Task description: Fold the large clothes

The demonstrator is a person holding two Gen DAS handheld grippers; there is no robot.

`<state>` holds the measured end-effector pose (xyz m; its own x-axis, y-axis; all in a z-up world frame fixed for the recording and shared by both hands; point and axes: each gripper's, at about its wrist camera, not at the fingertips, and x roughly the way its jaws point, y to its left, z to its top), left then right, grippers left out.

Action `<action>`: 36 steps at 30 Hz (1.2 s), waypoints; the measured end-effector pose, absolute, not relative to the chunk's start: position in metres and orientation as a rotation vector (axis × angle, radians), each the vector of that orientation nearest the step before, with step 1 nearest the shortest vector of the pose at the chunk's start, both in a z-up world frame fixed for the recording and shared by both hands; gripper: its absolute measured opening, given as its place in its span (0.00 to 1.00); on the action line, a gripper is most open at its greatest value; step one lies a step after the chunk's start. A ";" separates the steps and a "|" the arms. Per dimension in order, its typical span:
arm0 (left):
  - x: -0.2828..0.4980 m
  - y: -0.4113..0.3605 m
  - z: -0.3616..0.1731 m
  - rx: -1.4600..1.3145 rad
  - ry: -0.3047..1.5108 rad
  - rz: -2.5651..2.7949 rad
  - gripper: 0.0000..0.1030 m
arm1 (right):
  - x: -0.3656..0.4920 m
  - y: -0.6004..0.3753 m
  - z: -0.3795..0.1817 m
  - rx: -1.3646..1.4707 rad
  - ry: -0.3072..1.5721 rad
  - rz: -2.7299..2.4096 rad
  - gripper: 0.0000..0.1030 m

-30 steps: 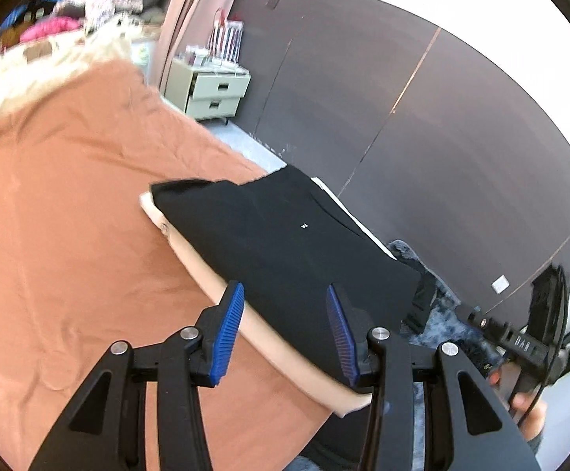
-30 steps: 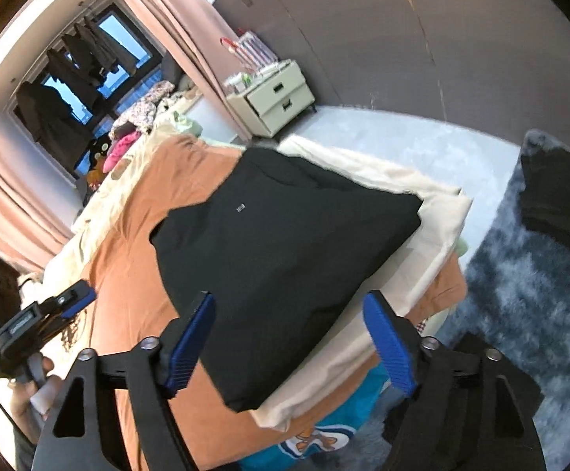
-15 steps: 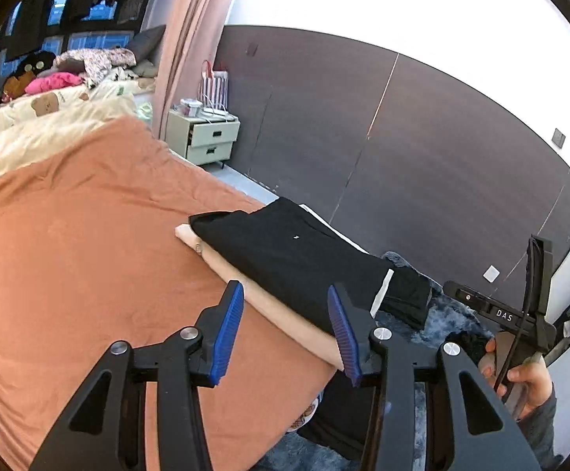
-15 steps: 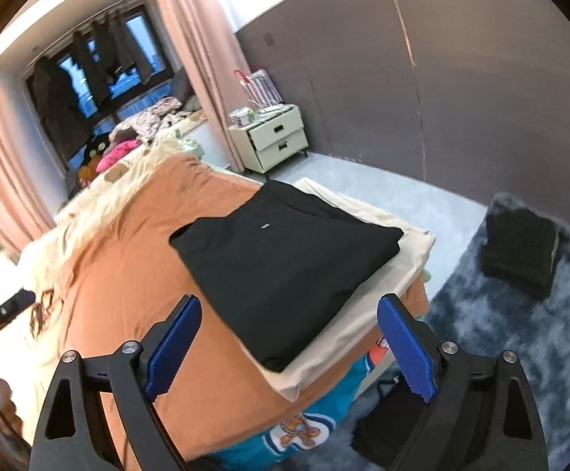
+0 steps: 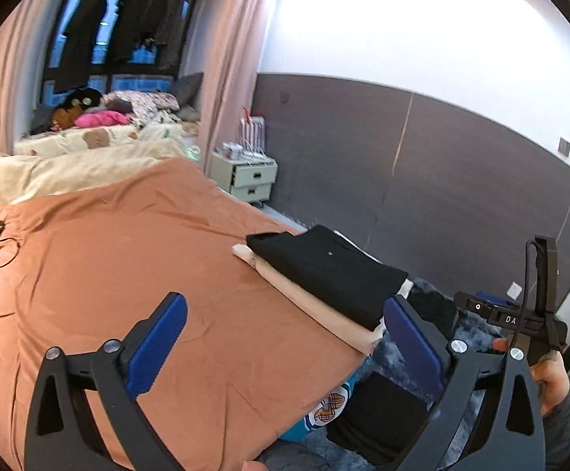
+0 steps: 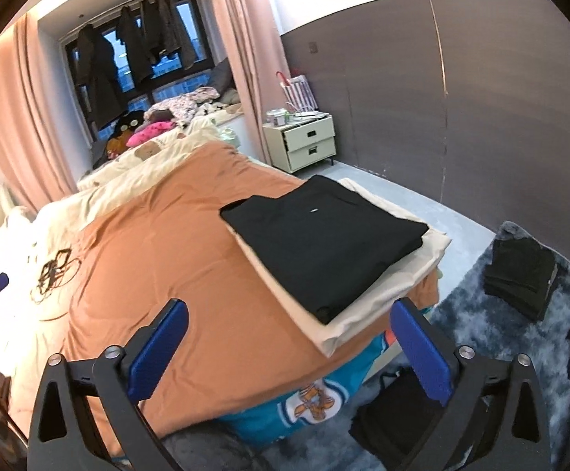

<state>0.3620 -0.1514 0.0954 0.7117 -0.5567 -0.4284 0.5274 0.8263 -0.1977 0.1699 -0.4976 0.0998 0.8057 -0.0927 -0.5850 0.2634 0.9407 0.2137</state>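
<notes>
Orange-brown bedding (image 6: 190, 259) covers the bed, and on its corner, ahead of the right gripper (image 6: 288, 347) and slightly to its right, a folded black garment (image 6: 324, 239) is seen. It is laid flat as a neat rectangle, with a small white mark on top, and it rests on a folded cream garment (image 6: 406, 274) whose edges stick out around it. Both jaws of the right gripper have just been opening and are spread wide, with nothing between them. The left gripper (image 5: 285, 343) is also spread wide after opening, and it is empty; the black garment (image 5: 328, 267) lies ahead of it, toward its right finger. Behind the bed, a pale nightstand (image 6: 304, 143), pink curtains (image 6: 241, 55) and a window with dark clothes hung in it are visible. A grey wall panel (image 6: 461, 98) runs along the far side. Beyond the bed corner, bare floor and a blue-grey shaggy rug (image 6: 493, 337) are found, with a pile of dark clothes (image 6: 520, 278) on the rug.
</notes>
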 end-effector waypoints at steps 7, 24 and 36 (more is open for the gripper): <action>0.331 -0.115 0.088 -0.077 0.479 -0.534 1.00 | 0.147 -0.472 0.103 0.267 0.587 -0.160 1.00; 0.236 -0.059 0.056 -0.068 0.414 -0.379 1.00 | 0.096 -0.421 0.093 0.198 0.570 -0.093 1.00; 0.172 -0.020 0.032 -0.104 0.410 -0.294 1.00 | 0.053 -0.388 0.068 0.148 0.580 -0.048 1.00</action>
